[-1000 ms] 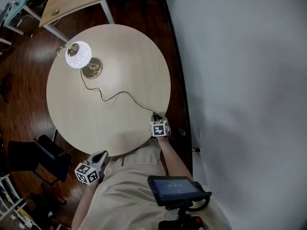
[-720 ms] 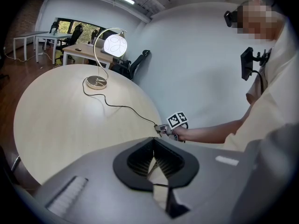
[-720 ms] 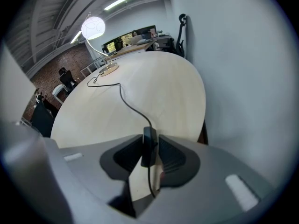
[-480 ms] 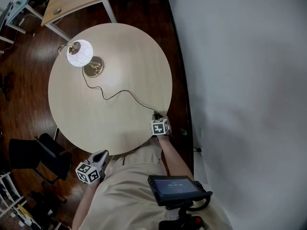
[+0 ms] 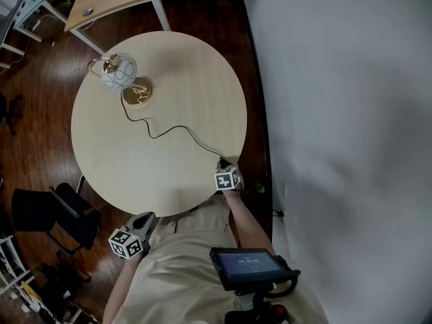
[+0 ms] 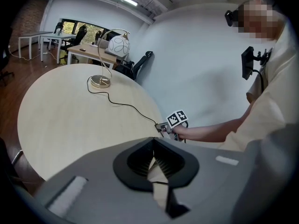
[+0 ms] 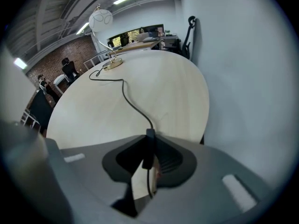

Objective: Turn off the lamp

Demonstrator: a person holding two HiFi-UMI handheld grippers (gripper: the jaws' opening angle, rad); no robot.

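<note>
Here, head view, lamp (image 5: 119,72): stands at the far left of the round table (image 5: 182,79), shade not glowing, brass base just beside it.
Head view, cord (image 5: 169,130): snakes from the base across the tabletop to the right gripper (image 5: 221,164) at the near edge.
Head view, left gripper (image 5: 143,219): off the table, beside the person's lap.
Left gripper view, left gripper: jaws pressed together at the tips, nothing between them.
Right gripper view, inline switch (image 7: 148,148): black, on the cord, between the jaws.
Right gripper view, right gripper: jaws closing, pinching the inline switch.
</note>
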